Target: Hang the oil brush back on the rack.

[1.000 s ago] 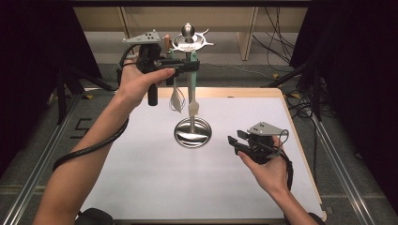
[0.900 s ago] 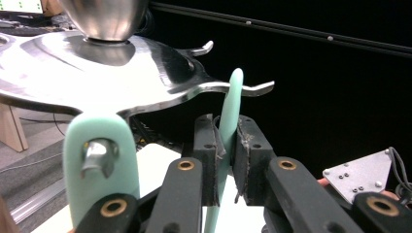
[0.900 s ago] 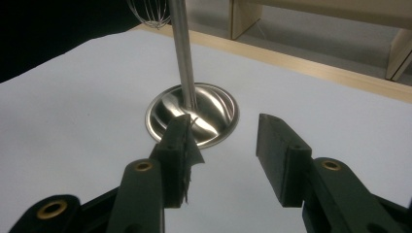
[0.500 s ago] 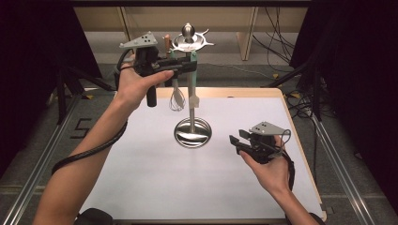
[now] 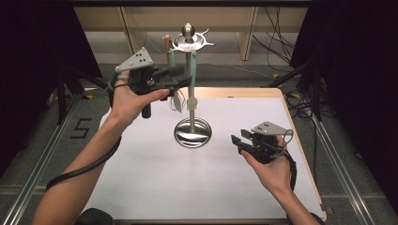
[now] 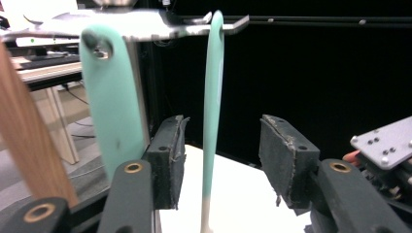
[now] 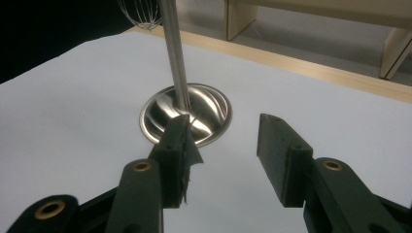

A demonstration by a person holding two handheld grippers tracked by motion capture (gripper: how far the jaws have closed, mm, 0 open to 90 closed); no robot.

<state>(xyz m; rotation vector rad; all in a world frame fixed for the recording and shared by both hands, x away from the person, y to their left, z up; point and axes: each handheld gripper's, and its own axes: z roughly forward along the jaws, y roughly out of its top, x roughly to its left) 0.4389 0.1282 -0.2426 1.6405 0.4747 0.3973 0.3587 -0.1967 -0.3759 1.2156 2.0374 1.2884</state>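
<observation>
Now you are working over the white rectangular table top with its pale wooden edge (image 5: 155,187), where the steel utensil stand with a round dished base and a slim upright pole (image 5: 192,132) is standing in the middle, ahead of both sets of fingers. Its flat hooked crown (image 5: 190,43) is carrying the tools by the holes in their handles, which is why they are dangling straight down instead of lying on the table.

Your left gripper (image 5: 182,76) is reaching in level at handle height, and its jaws have just been opening: they are now standing wide, with the thin mint-green silicone handle with a pale tip (image 6: 212,121) hanging free between the pads and touching neither. That suggests you are letting it settle on its hook. Just outside the left-hand pad in the left gripper view, a broader mint-green handle (image 6: 112,111) is hanging, and beyond it a brown wooden handle (image 6: 24,141). A wire whisk (image 5: 177,101) is dangling below your fingers.

Your right gripper (image 5: 240,139) is waiting low beside the base, jaws apart and holding nothing, pointing toward the pole.
</observation>
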